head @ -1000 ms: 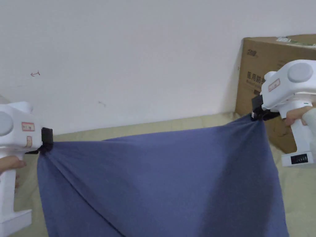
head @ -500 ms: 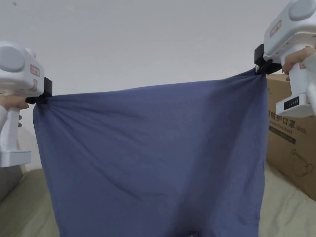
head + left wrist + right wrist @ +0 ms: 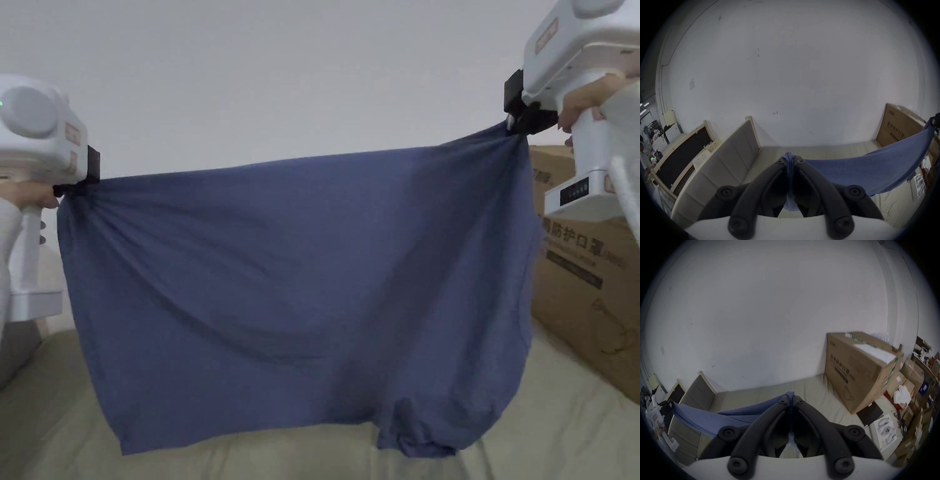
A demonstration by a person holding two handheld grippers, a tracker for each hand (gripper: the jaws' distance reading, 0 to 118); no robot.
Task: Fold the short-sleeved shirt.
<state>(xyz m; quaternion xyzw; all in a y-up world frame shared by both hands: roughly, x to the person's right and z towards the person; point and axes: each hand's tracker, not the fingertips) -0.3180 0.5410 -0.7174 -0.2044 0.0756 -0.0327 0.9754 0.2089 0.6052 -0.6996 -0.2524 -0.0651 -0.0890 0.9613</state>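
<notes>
The blue shirt (image 3: pixel 300 281) is held up in the air, spread wide between the two claws above a pale green bed (image 3: pixel 562 431). One top corner is pinched in the left claw (image 3: pixel 74 187), both jaws pressed on bunched cloth; the other top corner is clamped the same way in the right claw (image 3: pixel 520 122), which is held higher. A cardboard box (image 3: pixel 587 294) is seen at the right, behind the shirt's edge.

Head view faces the wall (image 3: pixel 281 75); both gripper views share it, close over their tongs.
</notes>
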